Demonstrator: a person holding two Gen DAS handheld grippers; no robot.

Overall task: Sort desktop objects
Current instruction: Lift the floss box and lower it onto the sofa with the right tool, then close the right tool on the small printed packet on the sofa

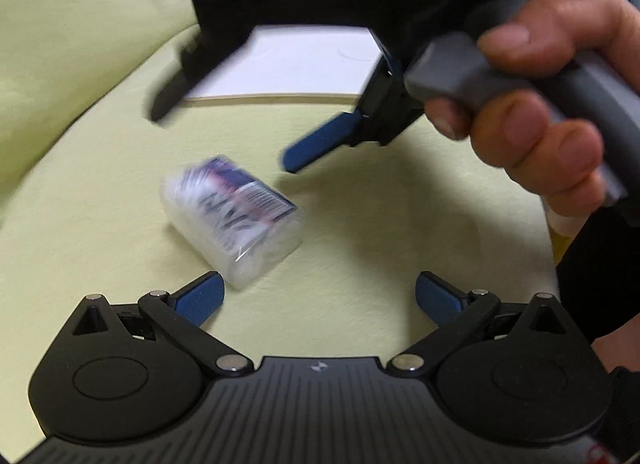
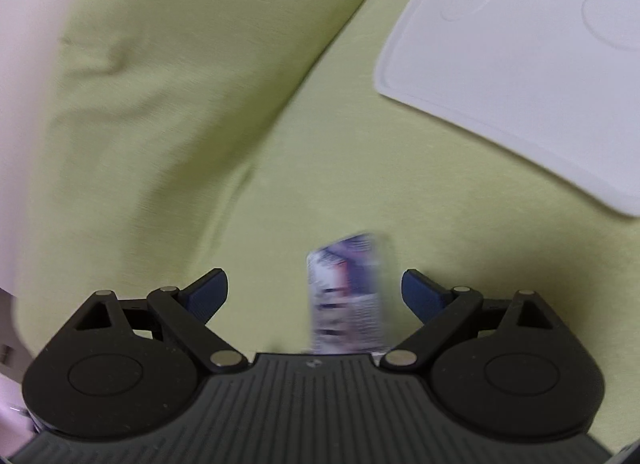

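A small clear plastic packet with a blue, purple and white label (image 1: pixel 234 220) lies on the yellow-green cloth, blurred by motion. My left gripper (image 1: pixel 318 296) stands open just in front of it, its left pad near the packet's corner. In the left wrist view my right gripper (image 1: pixel 224 136) hovers open above and behind the packet, held by a hand (image 1: pixel 540 104). From the right wrist view the same packet (image 2: pixel 346 296) sits between the wide-spread blue pads of the right gripper (image 2: pixel 316 292), touching neither.
A white board (image 2: pixel 520 76) lies flat on the cloth beyond the packet, also seen as the white board (image 1: pixel 304 64) in the left wrist view. The yellow-green cloth (image 2: pixel 180 104) rises in folds at the left. A dark sleeve (image 1: pixel 596 284) is at the right edge.
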